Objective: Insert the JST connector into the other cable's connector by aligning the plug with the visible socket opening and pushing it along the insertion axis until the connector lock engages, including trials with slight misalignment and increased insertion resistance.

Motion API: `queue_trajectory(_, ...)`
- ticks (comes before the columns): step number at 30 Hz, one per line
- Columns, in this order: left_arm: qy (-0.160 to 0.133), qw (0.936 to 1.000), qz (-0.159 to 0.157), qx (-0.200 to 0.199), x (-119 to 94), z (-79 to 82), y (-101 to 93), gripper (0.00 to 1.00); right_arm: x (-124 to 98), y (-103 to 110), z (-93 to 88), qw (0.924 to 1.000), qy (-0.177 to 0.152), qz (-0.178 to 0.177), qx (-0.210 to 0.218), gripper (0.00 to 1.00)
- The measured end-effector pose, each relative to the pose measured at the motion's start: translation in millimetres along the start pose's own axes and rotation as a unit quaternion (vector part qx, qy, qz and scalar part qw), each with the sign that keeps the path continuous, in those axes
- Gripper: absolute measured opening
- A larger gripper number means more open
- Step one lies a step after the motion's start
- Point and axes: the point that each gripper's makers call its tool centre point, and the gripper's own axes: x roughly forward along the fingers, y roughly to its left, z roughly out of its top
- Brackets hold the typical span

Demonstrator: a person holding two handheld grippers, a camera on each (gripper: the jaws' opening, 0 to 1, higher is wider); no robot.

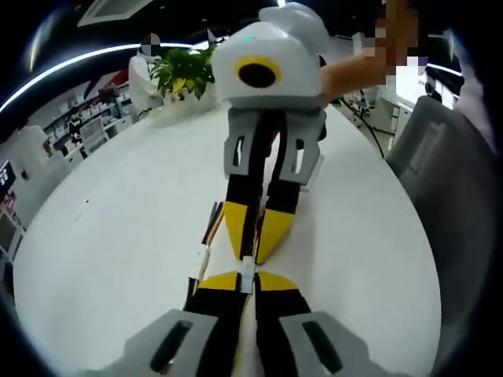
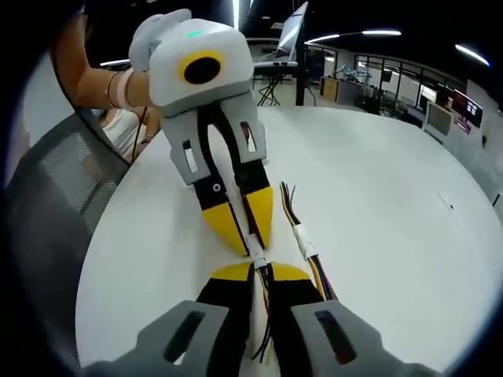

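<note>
Two claws meet tip to tip over the white bench [image 1: 118,236].
The left claw [image 1: 248,284] and right claw [image 2: 259,271] each clench a white connector [image 1: 247,271]; a spare cable [image 2: 302,236] lies just beside.

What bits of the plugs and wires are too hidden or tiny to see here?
- Left gripper view: the white plug sits pinched between the yellow tips of both tools, so whether the halves have clicked together is hidden.
- Right gripper view: the same joint is too small to show a lock.
- Right gripper view: the wires run down between the right tool's jaws, ends hidden.
- Spare cable: its pins are too small.
</note>
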Motion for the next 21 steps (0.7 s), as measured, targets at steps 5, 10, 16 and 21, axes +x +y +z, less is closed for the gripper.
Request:
queue_trajectory(5, -0.001, 1.0000, 0.004, -0.003, -0.6, -1.1, -2.4, 0.00, -0.3, 1.7, -0.4, 1.0000, -0.002, -0.002, -0.001, 0.04)
queue_trajectory(10, -0.005, 0.9998, 0.014, -0.012, -2.6, -0.9, -2.0, 0.02, -0.6, 3.5, 0.2, 1.0000, -0.004, -0.005, 0.002, 0.04)
queue_trajectory(16, -0.016, 0.9985, 0.031, -0.042, -8.9, -1.4, 1.1, 0.03, -0.2, 4.0, 0.4, 0.9999, -0.003, -0.014, -0.004, 0.04)
queue_trajectory(21, -0.038, 0.9961, 0.050, -0.063, -18.6, 7.9, 6.9, 0.01, -0.9, 4.4, -0.3, 0.9998, 0.000, -0.022, -0.001, 0.04)
